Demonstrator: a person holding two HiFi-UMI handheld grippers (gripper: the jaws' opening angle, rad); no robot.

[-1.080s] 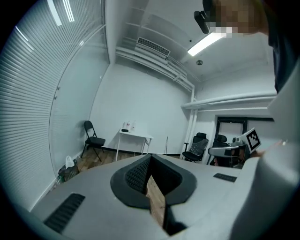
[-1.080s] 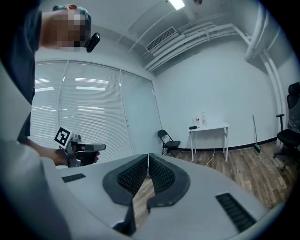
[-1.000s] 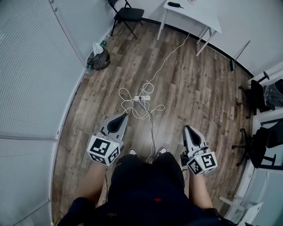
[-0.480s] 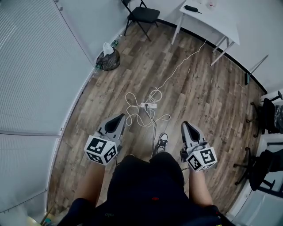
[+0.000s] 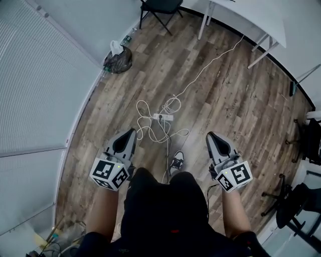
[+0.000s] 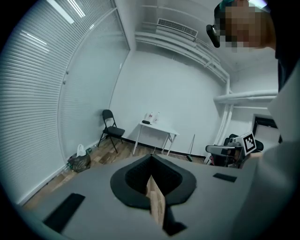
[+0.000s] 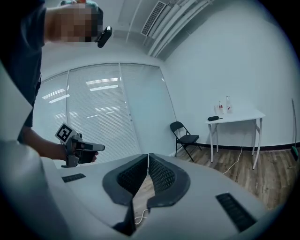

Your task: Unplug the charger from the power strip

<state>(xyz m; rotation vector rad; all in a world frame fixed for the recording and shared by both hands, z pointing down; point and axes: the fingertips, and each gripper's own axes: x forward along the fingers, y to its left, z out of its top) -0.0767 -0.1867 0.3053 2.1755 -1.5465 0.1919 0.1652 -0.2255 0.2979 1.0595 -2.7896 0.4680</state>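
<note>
Walking forward has carried both grippers across the wooden floor (image 5: 225,95) since a second ago. The folding chair (image 5: 159,6) and white table (image 5: 251,22) have slid to the top edge of the head view, and one shoe (image 5: 175,163) now steps out ahead.

The power strip (image 5: 163,117) lies flat on the floor in front of the person, ringed by loops of white cable (image 5: 145,123), with one lead running off toward the table. The charger should be plugged into that strip, but it is too small there to tell apart from the sockets.

The left gripper (image 5: 131,132) and right gripper (image 5: 210,135) are carried out in front at either side of the body, pointing only slightly down. That suits walking rather than reaching. The strip is near but well below them and neither touches it.

Each gripper's own view shows its pads clenched tip to tip with nothing between them, only floor behind. I judge they are kept closed because there is nothing to take hold of yet. The person has still to crouch, and one gripper will likely steady the strip while the other pulls the plug.
</note>
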